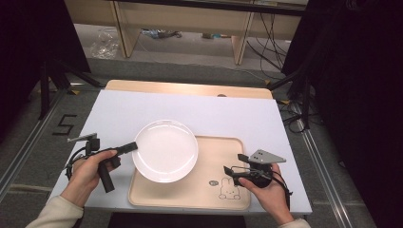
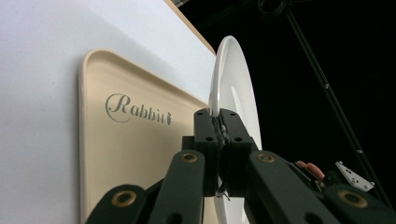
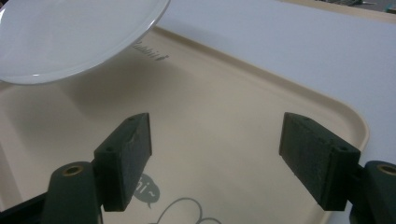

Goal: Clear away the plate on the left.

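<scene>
Plate (image 1: 165, 150), centre frame, pinched at its rim by my left gripper (image 1: 134, 145); right gripper (image 1: 231, 169) gapes over tray (image 1: 209, 194). I'd lower it level.

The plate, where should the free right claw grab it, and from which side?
Grip the plate by its thin rim on the right edge, coming in from the right over the tray. The left claw already pinches the left rim and holds it lifted, so the opposite rim is bare; the right claw is open wide enough.
</scene>
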`<state>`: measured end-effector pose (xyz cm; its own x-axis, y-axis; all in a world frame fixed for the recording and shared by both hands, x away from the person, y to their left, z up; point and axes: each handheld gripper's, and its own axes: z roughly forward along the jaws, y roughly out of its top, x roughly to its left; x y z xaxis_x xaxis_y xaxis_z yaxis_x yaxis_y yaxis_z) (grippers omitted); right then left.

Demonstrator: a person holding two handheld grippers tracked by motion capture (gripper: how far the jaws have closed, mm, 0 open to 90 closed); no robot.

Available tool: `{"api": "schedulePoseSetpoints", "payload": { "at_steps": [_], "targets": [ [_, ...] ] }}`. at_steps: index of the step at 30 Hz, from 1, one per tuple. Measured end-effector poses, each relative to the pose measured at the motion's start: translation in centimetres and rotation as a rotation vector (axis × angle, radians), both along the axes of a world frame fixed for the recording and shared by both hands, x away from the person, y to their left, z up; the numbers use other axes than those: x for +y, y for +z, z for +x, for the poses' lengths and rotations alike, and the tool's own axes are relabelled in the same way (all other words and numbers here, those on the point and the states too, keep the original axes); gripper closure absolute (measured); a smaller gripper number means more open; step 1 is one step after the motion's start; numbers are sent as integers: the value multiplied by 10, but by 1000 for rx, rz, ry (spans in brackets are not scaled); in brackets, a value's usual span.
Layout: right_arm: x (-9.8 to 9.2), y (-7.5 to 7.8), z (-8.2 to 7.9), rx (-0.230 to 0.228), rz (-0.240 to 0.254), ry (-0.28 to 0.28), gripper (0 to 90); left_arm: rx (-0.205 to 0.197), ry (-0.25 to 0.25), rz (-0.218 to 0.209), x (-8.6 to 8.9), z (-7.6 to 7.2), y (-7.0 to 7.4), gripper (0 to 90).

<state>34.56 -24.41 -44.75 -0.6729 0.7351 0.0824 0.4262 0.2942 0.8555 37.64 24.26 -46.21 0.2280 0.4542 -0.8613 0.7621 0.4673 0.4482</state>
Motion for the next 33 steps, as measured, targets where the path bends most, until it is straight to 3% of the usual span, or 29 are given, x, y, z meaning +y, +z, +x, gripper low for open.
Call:
{"api": "schedulePoseSetpoints", "payload": {
  "at_steps": [21, 33],
  "targets": [
    [0, 0, 0, -1, 1, 1, 262, -10, -29, 5, -13, 4, -2, 867],
    [0, 0, 0, 0, 1, 1, 262, 10, -46, 14, -23, 7, -3, 868]
  ]
}}
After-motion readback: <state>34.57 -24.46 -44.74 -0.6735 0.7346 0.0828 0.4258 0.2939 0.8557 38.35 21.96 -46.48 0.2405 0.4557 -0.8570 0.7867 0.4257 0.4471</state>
